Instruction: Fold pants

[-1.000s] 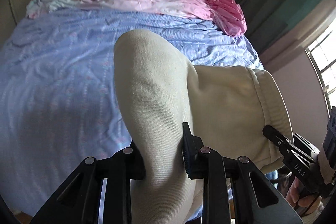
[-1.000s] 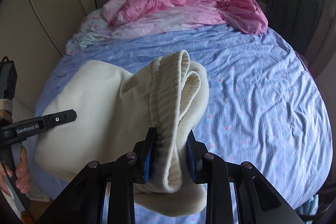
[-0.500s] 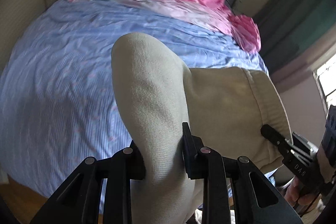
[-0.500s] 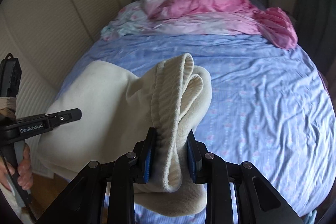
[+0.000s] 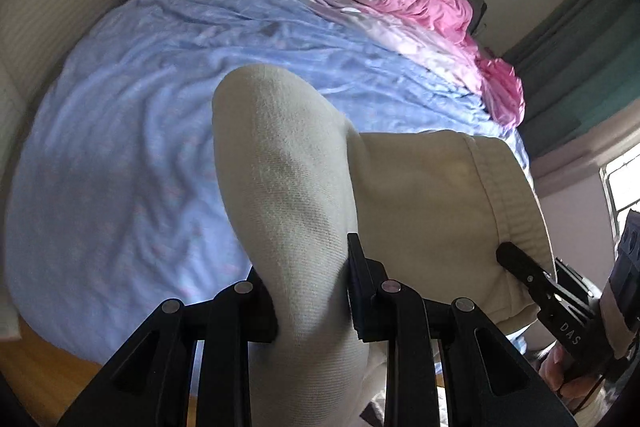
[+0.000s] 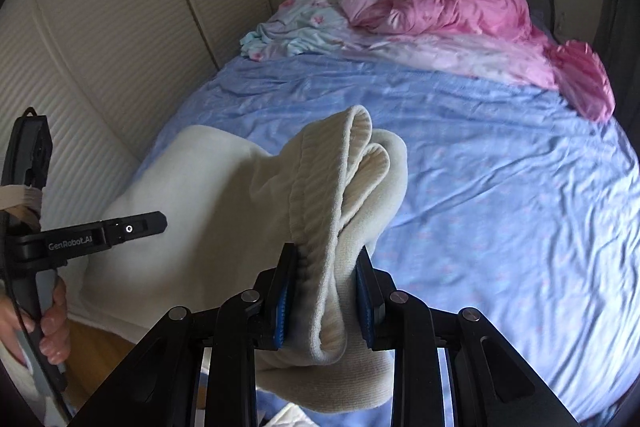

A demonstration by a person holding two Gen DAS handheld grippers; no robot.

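**Both claws clamped on the cream pants, carried above the bed**

Left wrist view: my left gripper [image 5: 312, 291] sits at the bottom centre of the frame, its jaws closed on a thick fold of the cream pants [image 5: 288, 195]. The fabric rises out of the jaws as a rounded hump through the middle of the frame and spreads right towards a ribbed hem. At the lower right edge I see the right gripper [image 5: 516, 263], its tip against that hem, with fingers [image 5: 560, 371] wrapped round its handle. Behind the cloth the blue bedsheet [image 5: 132, 155] fills the left and centre, and a pink duvet [image 5: 420, 3] is bunched at the upper right.

Right wrist view: my right gripper [image 6: 326, 287] is at the bottom centre, blue pads pressed on a doubled, ribbed band of the pants [image 6: 344, 195], which I take for the waistband. The rest of the garment hangs left, over the edge of the blue bedsheet [image 6: 500, 187]. The left gripper [image 6: 132, 227] enters from the left edge, a hand [image 6: 40, 323] on its grip.

Risks, as I judge them: each clamp holds several bunched layers, so an inner layer could slide free and skew the fold. The slack between my two holds could crease when laid down. The part hanging off the bed's left edge could drag the pants towards the floor.
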